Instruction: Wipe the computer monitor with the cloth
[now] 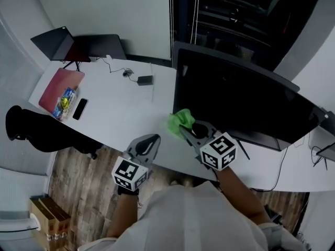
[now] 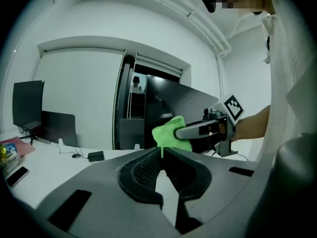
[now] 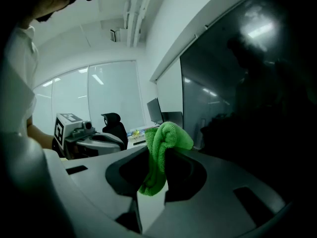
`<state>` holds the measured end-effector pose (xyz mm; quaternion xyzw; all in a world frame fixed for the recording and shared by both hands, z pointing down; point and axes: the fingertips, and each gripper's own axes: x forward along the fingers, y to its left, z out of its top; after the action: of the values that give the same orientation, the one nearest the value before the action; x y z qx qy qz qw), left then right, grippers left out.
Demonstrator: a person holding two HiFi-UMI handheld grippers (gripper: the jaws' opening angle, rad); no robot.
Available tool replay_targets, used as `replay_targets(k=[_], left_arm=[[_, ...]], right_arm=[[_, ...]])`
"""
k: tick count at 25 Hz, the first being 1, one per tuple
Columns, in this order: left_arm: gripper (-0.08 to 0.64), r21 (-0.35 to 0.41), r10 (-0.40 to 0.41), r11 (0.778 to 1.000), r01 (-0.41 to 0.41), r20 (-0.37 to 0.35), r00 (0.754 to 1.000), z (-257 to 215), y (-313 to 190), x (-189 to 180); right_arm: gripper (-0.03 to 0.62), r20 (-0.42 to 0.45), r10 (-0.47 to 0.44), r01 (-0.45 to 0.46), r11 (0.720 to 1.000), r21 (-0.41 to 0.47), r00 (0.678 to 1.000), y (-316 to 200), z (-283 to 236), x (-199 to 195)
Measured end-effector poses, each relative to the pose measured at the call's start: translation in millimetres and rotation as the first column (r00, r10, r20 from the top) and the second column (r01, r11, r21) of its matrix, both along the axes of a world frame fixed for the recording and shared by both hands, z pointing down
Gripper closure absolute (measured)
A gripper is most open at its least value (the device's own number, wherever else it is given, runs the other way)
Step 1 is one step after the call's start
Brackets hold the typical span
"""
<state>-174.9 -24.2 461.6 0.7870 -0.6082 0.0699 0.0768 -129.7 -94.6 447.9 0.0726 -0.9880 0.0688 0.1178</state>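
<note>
Right gripper view shows your right claw clenched on the soft, floppy cloth at frame centre, near the monitor; pinch its bunched fold, your left claw being closed and empty.

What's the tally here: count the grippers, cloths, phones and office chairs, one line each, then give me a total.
Grippers: 2, the left gripper and the right gripper
Cloths: 1, the green cloth, pinched in the right gripper's jaws
Phones: 1, the phone
Office chairs: 1, the office chair
Total: 5
</note>
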Motion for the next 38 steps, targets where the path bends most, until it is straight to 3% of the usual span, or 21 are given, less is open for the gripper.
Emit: replay_targets(k=[6, 12, 17, 25, 31, 38], left_arm=[[0.534, 0.002, 0.066, 0.998, -0.066, -0.004, 0.998, -2, -13, 27], [0.534, 0.015, 0.137, 0.990, -0.137, -0.006, 0.991, -7, -35, 59], [0.534, 0.020, 0.196, 0.980, -0.196, 0.006, 0.981, -10, -54, 89], [0.534, 0.018, 0.220, 0.975, -0.220, 0.011, 0.975, -12, -75, 117], [0.534, 0.016, 0.208, 0.978, -0.209, 0.011, 0.978, -12, -82, 129], [0.534, 0.017, 0.180, 0.984, -0.180, 0.003, 0.984, -10, -87, 133]], right_arm=[[0.522, 0.040, 0.052, -0.055, 0.995, 0.086, 0.998, 4, -21, 55], [0.522, 0.054, 0.199, -0.204, 0.974, 0.098, 0.979, -12, -26, 129], [0.522, 0.076, 0.353, -0.359, 0.929, 0.095, 0.933, -35, -32, 195], [0.522, 0.093, 0.554, -0.561, 0.824, 0.079, 0.827, -59, -35, 293], [0.522, 0.094, 0.610, -0.617, 0.784, 0.072, 0.787, -69, -36, 332], [0.522, 0.086, 0.626, -0.632, 0.769, 0.096, 0.775, -76, -40, 352]])
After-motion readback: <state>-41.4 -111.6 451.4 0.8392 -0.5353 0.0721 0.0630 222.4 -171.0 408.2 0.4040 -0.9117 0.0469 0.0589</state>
